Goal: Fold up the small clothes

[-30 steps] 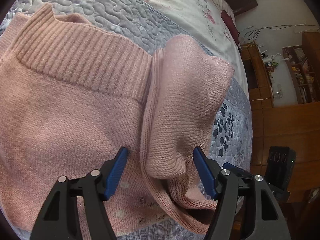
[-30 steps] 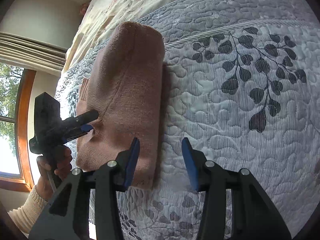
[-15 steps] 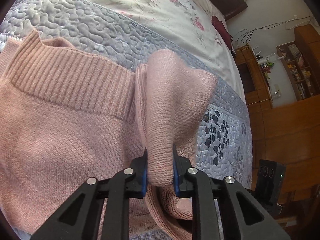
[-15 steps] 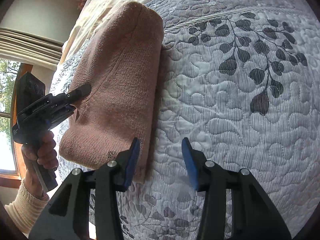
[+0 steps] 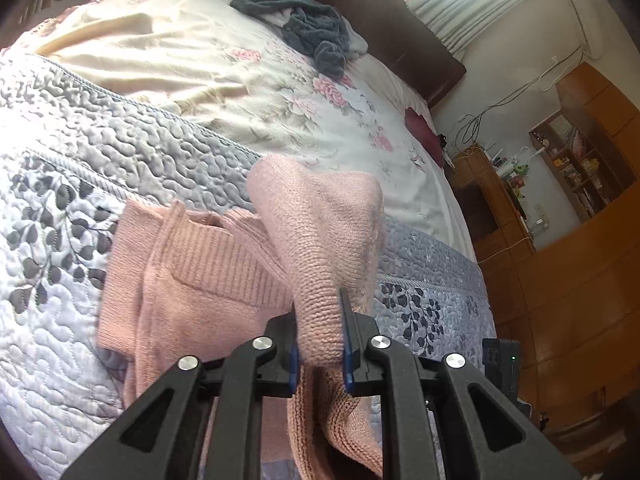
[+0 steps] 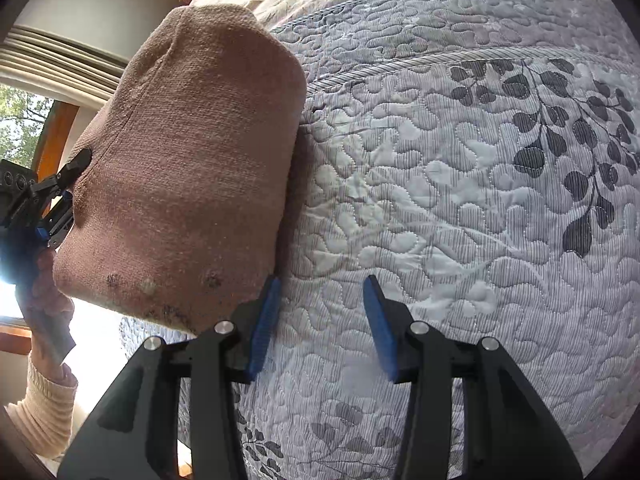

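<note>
Left gripper (image 5: pixel 320 344) observed with jaws clamped on a raised fold of the pink knit sweater (image 5: pixel 320 248). Remainder of garment noted at 9 o'clock of the jaws, ribbed hem lying on the grey quilted bedspread (image 5: pixel 52 272). Right gripper (image 6: pixel 320 320) found with jaws wide, holding nothing, over the bedspread, sweater just beside at 10 o'clock. Farther off, at 12 o'clock: floral sheet (image 5: pixel 248 80), dark crumpled cloth (image 5: pixel 308 28), wooden headboard (image 5: pixel 384 28).

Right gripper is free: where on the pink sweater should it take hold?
Probably the sweater's bottom corner beside the open right gripper, coming from the quilt side. The left gripper holds the other side lifted, so that edge is exposed.
</note>
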Action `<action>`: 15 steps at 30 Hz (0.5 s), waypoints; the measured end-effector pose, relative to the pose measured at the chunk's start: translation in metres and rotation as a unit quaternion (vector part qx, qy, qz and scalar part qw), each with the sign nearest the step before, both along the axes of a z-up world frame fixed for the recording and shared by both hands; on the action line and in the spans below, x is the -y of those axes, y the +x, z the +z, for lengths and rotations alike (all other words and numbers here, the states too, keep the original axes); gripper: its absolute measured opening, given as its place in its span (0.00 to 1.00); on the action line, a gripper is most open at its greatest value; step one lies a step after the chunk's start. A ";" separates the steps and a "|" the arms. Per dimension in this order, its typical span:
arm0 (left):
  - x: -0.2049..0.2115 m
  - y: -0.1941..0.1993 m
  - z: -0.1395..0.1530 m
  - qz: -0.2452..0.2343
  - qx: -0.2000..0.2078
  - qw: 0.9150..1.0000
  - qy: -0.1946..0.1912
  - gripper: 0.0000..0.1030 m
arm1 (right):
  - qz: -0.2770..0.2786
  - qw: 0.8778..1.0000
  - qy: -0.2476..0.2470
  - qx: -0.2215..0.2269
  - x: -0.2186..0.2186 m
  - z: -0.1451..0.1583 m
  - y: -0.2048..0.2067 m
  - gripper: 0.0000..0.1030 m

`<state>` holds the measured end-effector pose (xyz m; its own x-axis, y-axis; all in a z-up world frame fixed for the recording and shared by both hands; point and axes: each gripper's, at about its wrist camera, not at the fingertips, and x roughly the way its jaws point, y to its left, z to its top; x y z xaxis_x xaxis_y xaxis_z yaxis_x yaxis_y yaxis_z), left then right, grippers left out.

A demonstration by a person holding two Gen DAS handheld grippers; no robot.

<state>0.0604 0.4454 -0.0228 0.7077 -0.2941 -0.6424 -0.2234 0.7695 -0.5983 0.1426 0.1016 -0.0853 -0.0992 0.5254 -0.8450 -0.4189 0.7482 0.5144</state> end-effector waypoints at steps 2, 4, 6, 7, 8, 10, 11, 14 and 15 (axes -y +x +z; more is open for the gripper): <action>-0.021 -0.009 -0.005 0.013 -0.008 1.000 0.009 0.15 | 0.007 1.000 0.003 0.000 -0.010 -0.001 0.000 0.43; -0.040 -0.014 -0.020 0.021 -0.023 1.000 -0.002 0.15 | 0.016 1.000 0.006 -0.001 -0.023 -0.001 -0.003 0.43; -0.052 -0.017 -0.044 0.027 -0.046 0.999 -0.007 0.15 | 0.026 1.000 0.010 -0.002 -0.032 -0.002 -0.007 0.43; -0.055 -0.017 -0.057 0.028 -0.059 0.998 -0.008 0.15 | 0.030 0.999 0.011 -0.003 -0.038 -0.003 -0.007 0.43; -0.057 -0.017 -0.068 0.029 -0.070 0.997 -0.003 0.15 | 0.034 0.999 0.013 -0.004 -0.041 -0.004 -0.010 0.43; -0.060 -0.017 -0.090 0.036 -0.089 0.995 0.002 0.15 | 0.040 0.999 0.016 -0.008 -0.051 -0.006 -0.012 0.45; -0.061 -0.018 -0.100 0.036 -0.097 0.995 0.004 0.15 | 0.043 0.999 0.017 -0.011 -0.056 -0.007 -0.014 0.45; -0.062 -0.019 -0.117 0.035 -0.106 0.994 0.007 0.16 | 0.056 0.998 0.015 -0.019 -0.070 -0.011 -0.020 0.46; -0.061 -0.020 -0.117 0.033 -0.104 0.994 0.008 0.16 | 0.060 0.998 0.015 -0.022 -0.074 -0.013 -0.022 0.46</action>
